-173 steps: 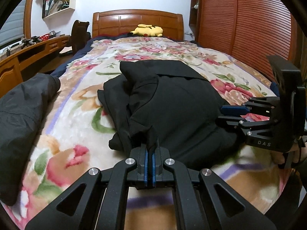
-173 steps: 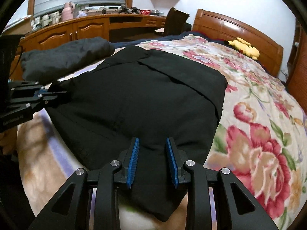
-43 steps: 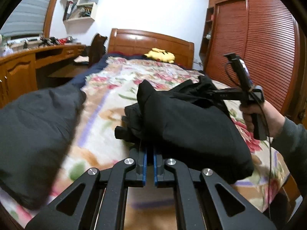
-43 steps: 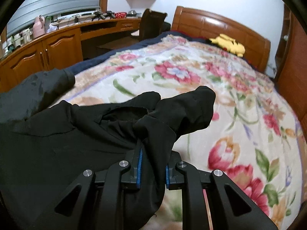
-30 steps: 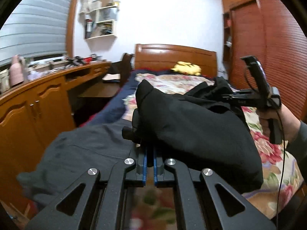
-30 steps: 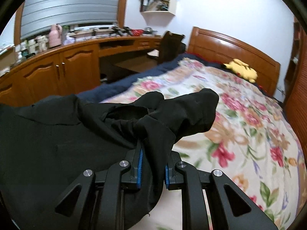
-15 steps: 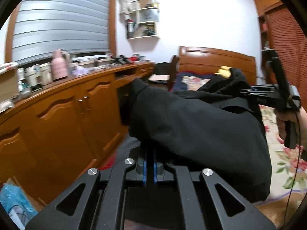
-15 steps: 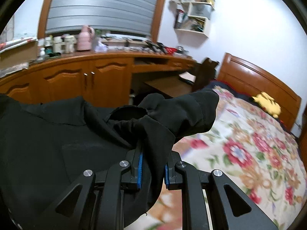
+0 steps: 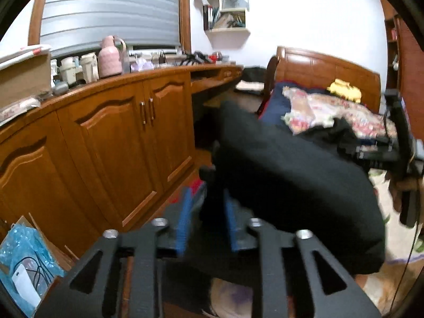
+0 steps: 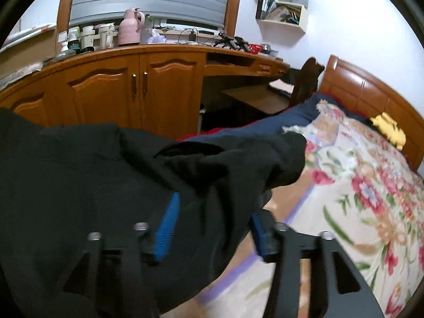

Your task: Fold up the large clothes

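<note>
Half a second earlier both pairs of fingers were clamped on the black garment (image 9: 291,175); now both are parting. The fingers of the left gripper (image 9: 208,218) are opening, their blue pads (image 9: 184,220) standing apart with a fold of the dark cloth loose between them, no longer pinched. The fingers of the right gripper (image 10: 212,228) are likewise opening: the left pad (image 10: 167,228) lies bare against the fabric, the right pad (image 10: 261,234) shows just past the cloth's edge, and the garment drapes over and between them without being squeezed. Both views have swung from the bed (image 10: 371,185) toward the wooden cabinet (image 9: 111,143) since then.

The garment, bundled, lies at the near edge of the bed on the cabinet side, spanning from one gripper to the other. In the left wrist view the right gripper (image 9: 371,151) appears at the garment's far right end, held by a hand (image 9: 405,185). A yellow plush toy (image 10: 388,127) rests near the headboard (image 10: 371,98).
</note>
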Motion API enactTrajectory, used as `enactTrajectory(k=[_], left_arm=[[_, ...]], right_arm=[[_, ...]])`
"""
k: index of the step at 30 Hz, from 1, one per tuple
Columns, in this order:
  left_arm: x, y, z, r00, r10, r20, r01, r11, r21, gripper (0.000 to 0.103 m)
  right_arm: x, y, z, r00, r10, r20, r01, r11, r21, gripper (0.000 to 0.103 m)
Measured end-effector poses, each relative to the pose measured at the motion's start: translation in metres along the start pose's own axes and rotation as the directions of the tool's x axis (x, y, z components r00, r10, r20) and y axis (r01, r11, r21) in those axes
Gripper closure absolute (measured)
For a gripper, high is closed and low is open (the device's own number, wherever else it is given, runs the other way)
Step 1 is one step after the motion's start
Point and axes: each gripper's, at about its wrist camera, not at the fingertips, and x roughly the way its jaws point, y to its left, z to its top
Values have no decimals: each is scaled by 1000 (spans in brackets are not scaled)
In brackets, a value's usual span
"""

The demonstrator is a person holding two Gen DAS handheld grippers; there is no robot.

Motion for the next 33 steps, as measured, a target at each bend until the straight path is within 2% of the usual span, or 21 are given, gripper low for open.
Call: enactTrajectory(k=[2,5,10,13,15,17,20,27,30,33], left_arm=[[-13,1,7,1000,-1,31,1,1000,-14,50],[-29,-5,19,997,-10,78,11,1000,-13,21],[-25,-31,37,996,-4,94,-1,998,56,21],[-12,-46,47,997,-35,62,31,997,69,21],[-1,-58,50,998,-55,9,54,995,87,21],[6,-66,49,999,-34,-8,35,993,112,21],[12,-72,42,1000,-7,-26,10,991,133,21],[41,-61,9,991,53,-125,-36,990,136,21],[49,-54,-5,987,47,-154,-32,995,97,21],[47,-51,-5,988,28,-151,-20,998,57,21]], right_arm=[[-1,1,2,1000,8,2,-8,1000,7,39],[-13,7,8,1000,-2,27,2,1000,-4,39],[-53,20,-3,996,39,79,-39,999,-1,38],[-69,19,-22,995,52,83,-52,999,-8,38],[-76,17,-29,995,61,79,-60,998,-12,38],[-84,12,-36,995,65,74,-64,998,-13,38],[-98,7,-41,995,72,73,-71,997,-10,38],[-116,-1,-58,994,87,65,-86,996,-11,38],[-119,-2,-67,995,92,50,-92,996,-2,38],[-125,-7,-80,995,92,29,-92,996,6,38]])
